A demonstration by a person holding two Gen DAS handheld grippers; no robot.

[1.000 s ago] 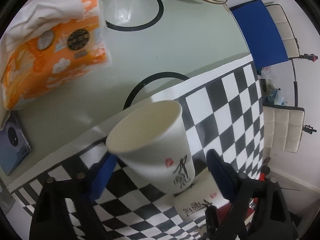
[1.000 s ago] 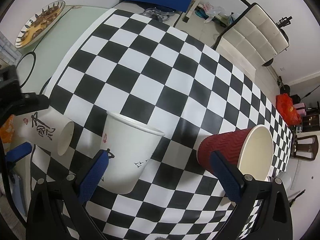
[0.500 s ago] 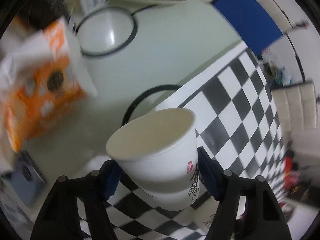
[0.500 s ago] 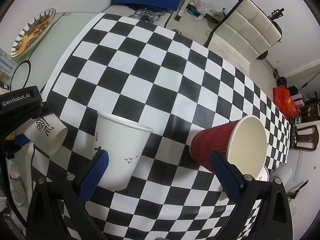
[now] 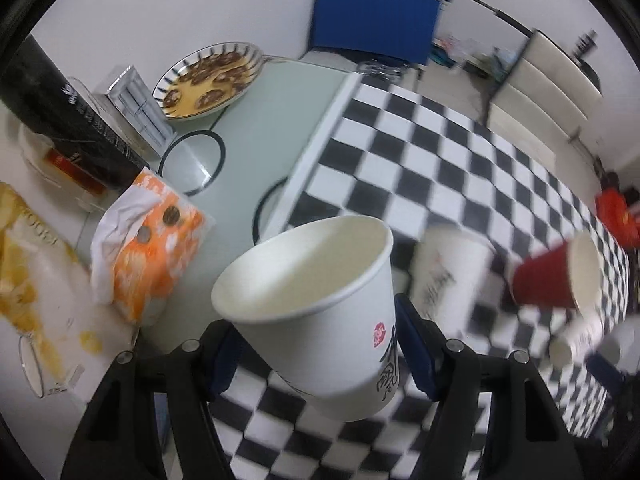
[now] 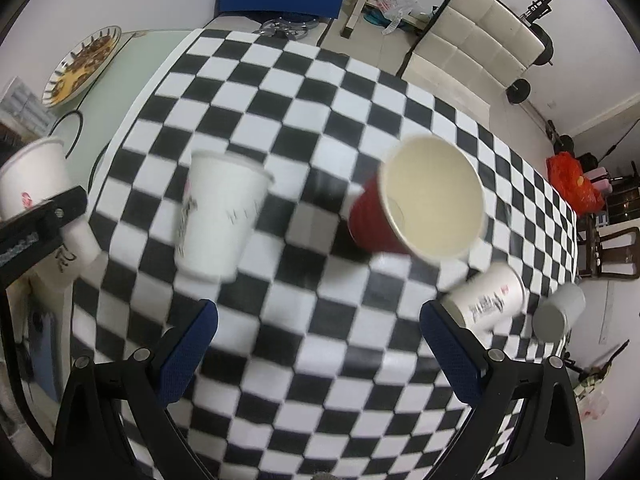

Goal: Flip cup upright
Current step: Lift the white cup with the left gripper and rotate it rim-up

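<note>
My left gripper (image 5: pixel 320 344) is shut on a white paper cup with black calligraphy (image 5: pixel 320 316), held mouth up and slightly tilted above the checkered cloth; the same cup shows at the left edge of the right wrist view (image 6: pixel 32 184). My right gripper (image 6: pixel 320 348) is open and empty, above the cloth. A red cup (image 6: pixel 416 212) lies on its side with its mouth toward the right camera; it also shows in the left wrist view (image 5: pixel 556 276). A white cup (image 6: pixel 220 216) stands upside down on the cloth. Another white cup (image 6: pixel 488 304) lies on its side at the right.
An orange tissue pack (image 5: pixel 156 240), a plate of food (image 5: pixel 208 80), a black box (image 5: pixel 60 108) and a yellow bag (image 5: pixel 32 276) sit on the pale green table part at the left. A grey cup (image 6: pixel 560 312) lies near the cloth's right edge. Chairs stand behind the table.
My left gripper closed on the white cup, lifted it and turned it mouth up. My right gripper has pulled back and up, and its view has swung so the red cup's mouth faces it.
</note>
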